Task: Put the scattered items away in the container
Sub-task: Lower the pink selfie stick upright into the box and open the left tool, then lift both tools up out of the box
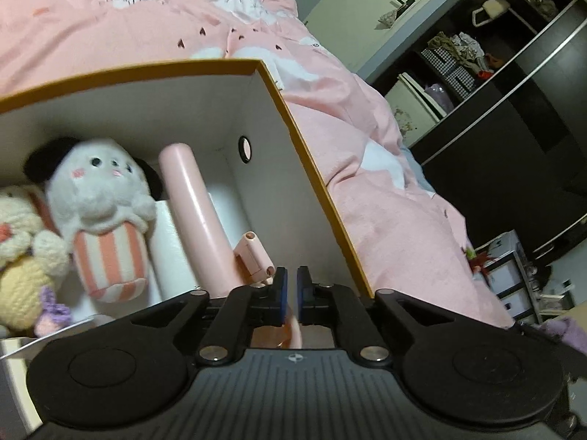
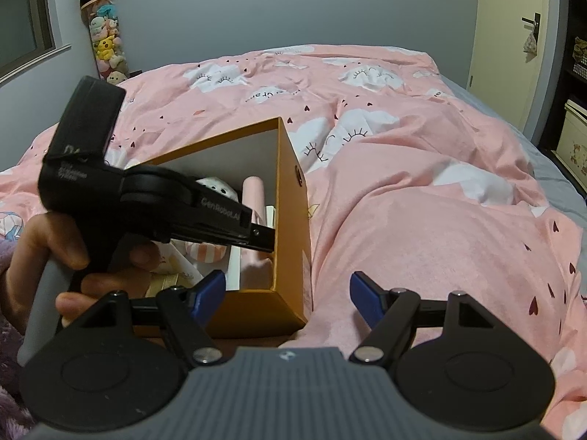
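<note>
An orange box with a white inside point(image 1: 301, 139) stands on the pink bed; it also shows in the right wrist view point(image 2: 290, 198). Inside lie a white dog plush in a striped cup point(image 1: 106, 198), a cream crocheted toy point(image 1: 18, 249), a pink tube point(image 1: 194, 205) and a small pink clip-like piece point(image 1: 253, 253). My left gripper point(image 1: 291, 293) is inside the box at its near right corner, its blue pads nearly together around a thin pink part that shows just below them. My right gripper point(image 2: 286, 293) is open and empty in front of the box's near corner.
The pink quilt point(image 2: 422, 190) covers the bed around the box. A dark shelf unit point(image 1: 513, 73) and white drawers point(image 1: 510, 278) stand to the right. A hanging column of plush toys point(image 2: 104, 36) is at the far wall, and a door point(image 2: 513, 36) at the right.
</note>
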